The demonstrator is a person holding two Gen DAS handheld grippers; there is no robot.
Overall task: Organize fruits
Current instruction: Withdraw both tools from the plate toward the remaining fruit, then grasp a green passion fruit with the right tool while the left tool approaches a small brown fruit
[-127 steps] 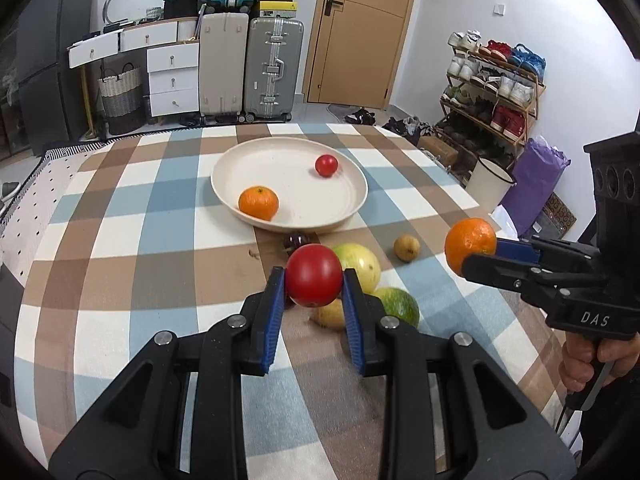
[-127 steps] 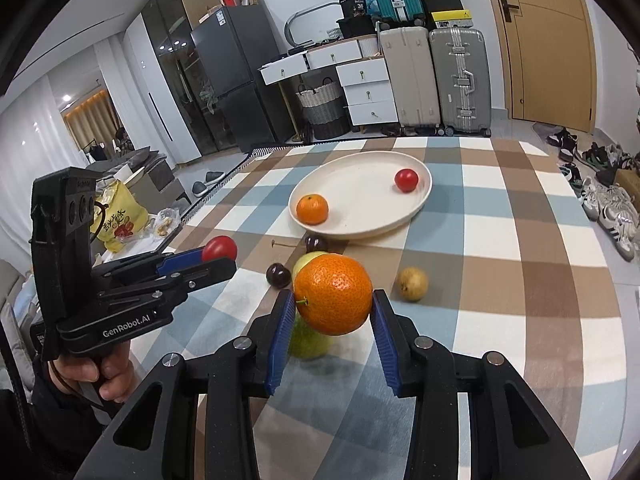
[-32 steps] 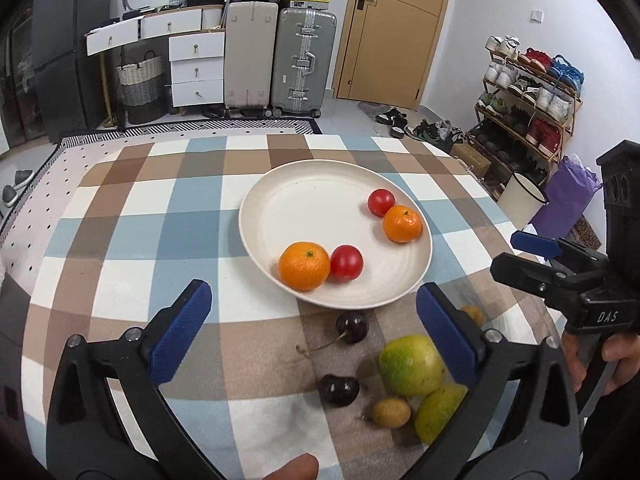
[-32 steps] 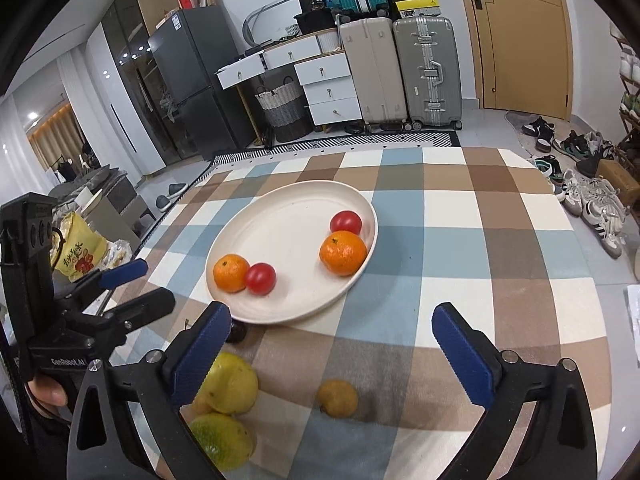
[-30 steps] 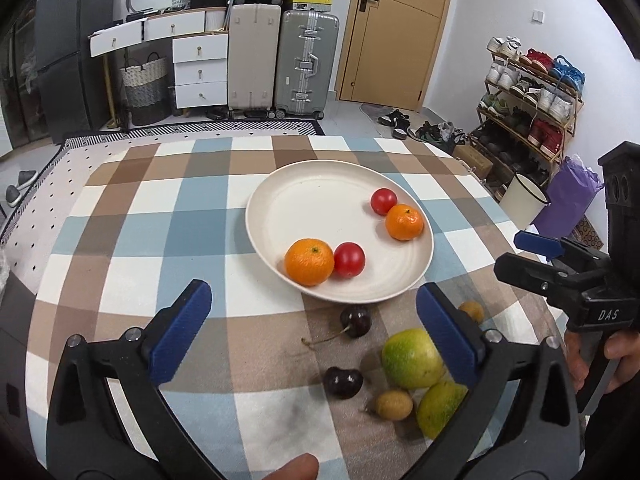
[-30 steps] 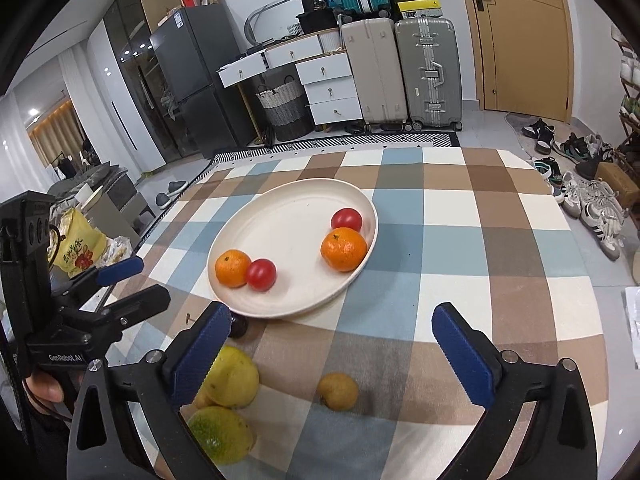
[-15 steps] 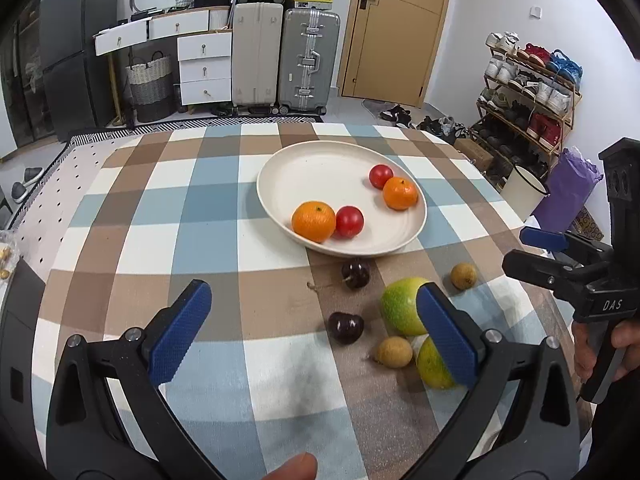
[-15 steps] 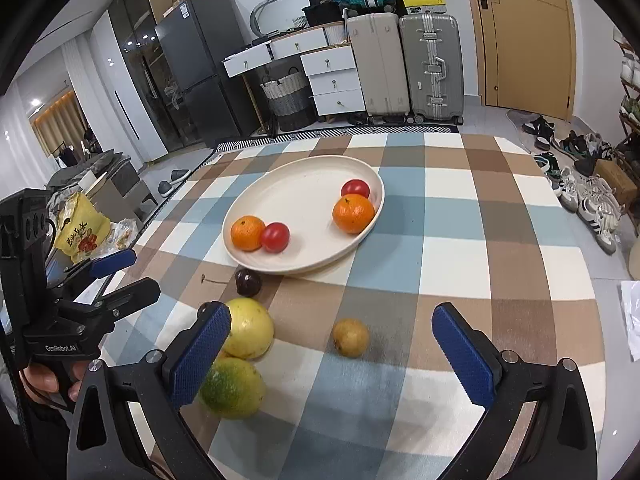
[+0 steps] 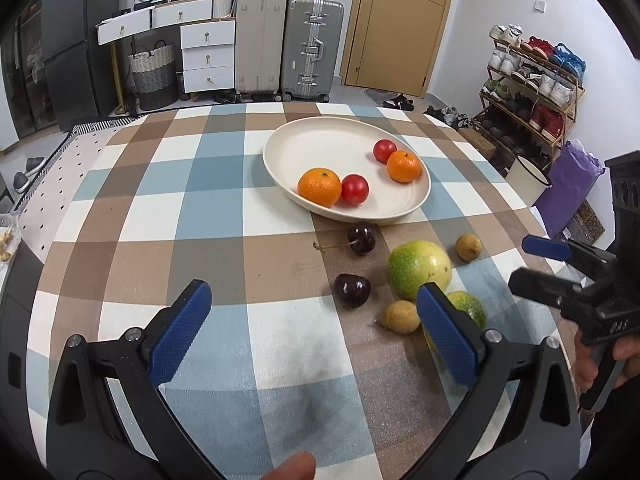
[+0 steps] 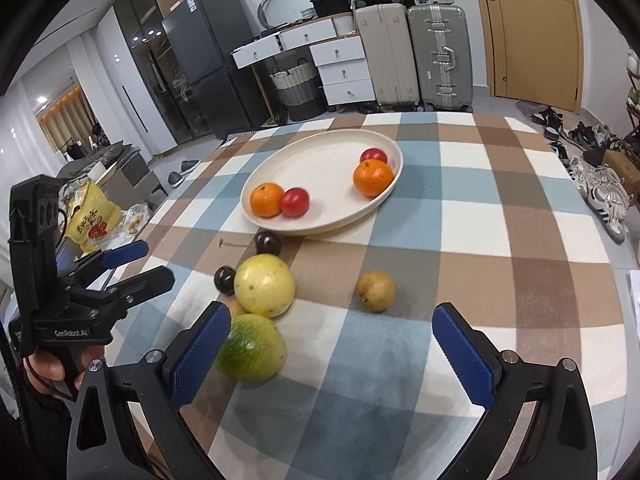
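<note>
A cream plate (image 9: 320, 148) (image 10: 320, 168) on the checked tablecloth holds two oranges (image 9: 319, 186) (image 9: 404, 166) and two red tomatoes (image 9: 354, 189) (image 9: 385, 150). In front of it lie two dark cherries (image 9: 361, 237) (image 9: 351, 289), a yellow-green fruit (image 9: 418, 269) (image 10: 264, 290), a greener one (image 10: 251, 347), and two small brown fruits (image 9: 401, 317) (image 10: 376, 286). My left gripper (image 9: 314, 330) is open and empty, low over the cloth near the cherries. My right gripper (image 10: 334, 354) is open and empty, its left pad beside the greener fruit.
The checked tablecloth (image 9: 168, 208) covers a round table. Suitcases (image 9: 286, 46), white drawers (image 9: 206, 56) and a door stand behind. A shoe rack (image 9: 532, 92) is at the right, a yellow bag (image 10: 90, 218) beyond the table's left edge.
Both grippers let go of the tomato and orange onto the plate, opened wide, then drew back and lower toward the loose fruits in front of the plate.
</note>
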